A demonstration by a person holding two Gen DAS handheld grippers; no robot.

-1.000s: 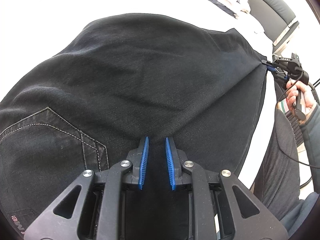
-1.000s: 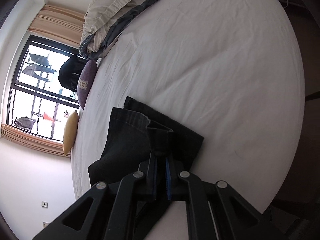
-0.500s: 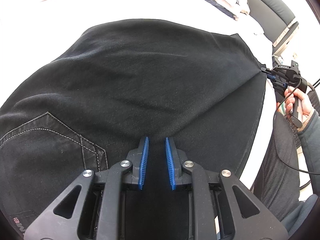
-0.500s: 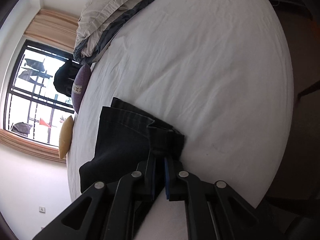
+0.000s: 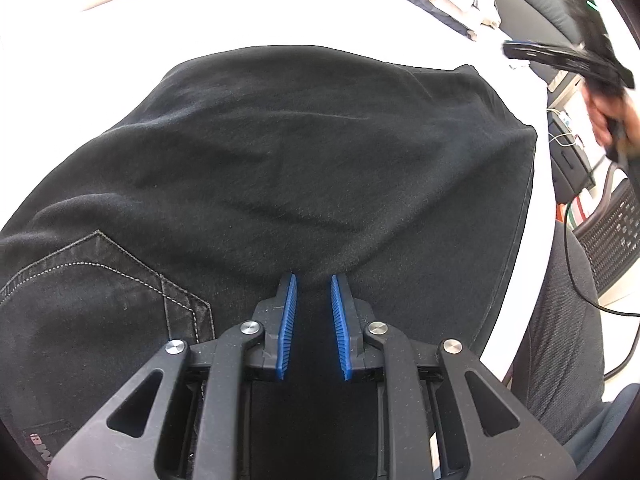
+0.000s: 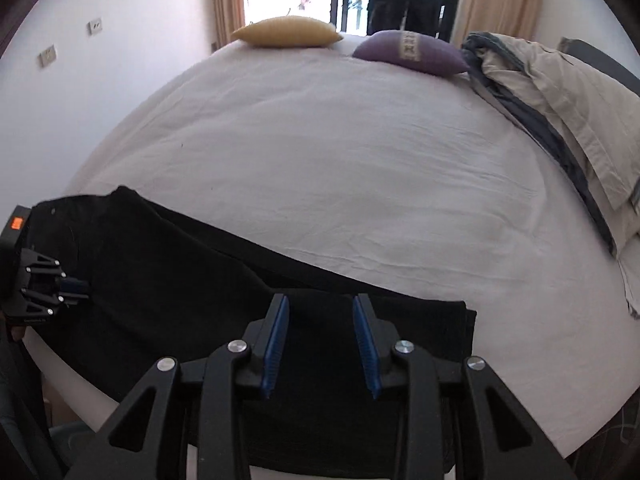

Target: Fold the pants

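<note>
Right gripper point(image 6: 320, 344) has let go of the pants point(image 6: 168, 272) and swung up, fingers parted over the hem, left gripper point(image 5: 313, 320) fingers apart, seemingly holding nothing, black pants flat on bed point(image 6: 360, 160) beneath both.

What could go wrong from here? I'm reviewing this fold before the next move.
The pants lie near the edge of the bed, so a careless tug might drag them off. The left gripper is open around a raised ridge of cloth; closing may pinch in a wrinkle. The right gripper is open and holds nothing, so the hem end is unrestrained and could shift.
</note>
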